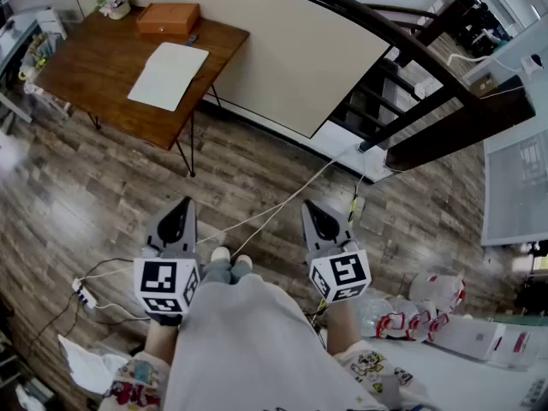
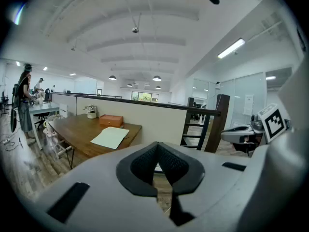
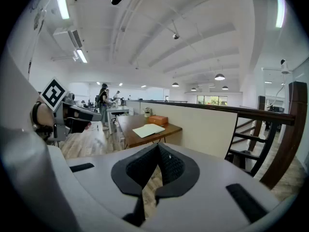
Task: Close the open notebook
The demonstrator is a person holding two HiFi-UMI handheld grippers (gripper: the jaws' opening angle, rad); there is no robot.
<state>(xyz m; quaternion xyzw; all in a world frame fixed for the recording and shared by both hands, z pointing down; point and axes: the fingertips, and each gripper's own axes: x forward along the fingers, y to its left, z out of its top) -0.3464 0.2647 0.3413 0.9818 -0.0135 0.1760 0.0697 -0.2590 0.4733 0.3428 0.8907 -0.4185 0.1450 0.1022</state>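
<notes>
An open notebook (image 1: 169,75) with pale pages lies flat on a brown wooden table (image 1: 94,80) at the upper left of the head view, far ahead of me. It also shows in the left gripper view as the notebook (image 2: 110,137) and in the right gripper view as the notebook (image 3: 148,130). My left gripper (image 1: 179,215) and right gripper (image 1: 318,215) hang over the wooden floor, well short of the table. Both are shut with nothing between the jaws.
An orange box (image 1: 168,18) and a small potted plant (image 1: 114,2) stand at the table's far side. A low white wall with a dark handrail (image 1: 342,15) runs behind it. White cables (image 1: 274,208) cross the floor. People stand at desks (image 3: 108,105) farther off.
</notes>
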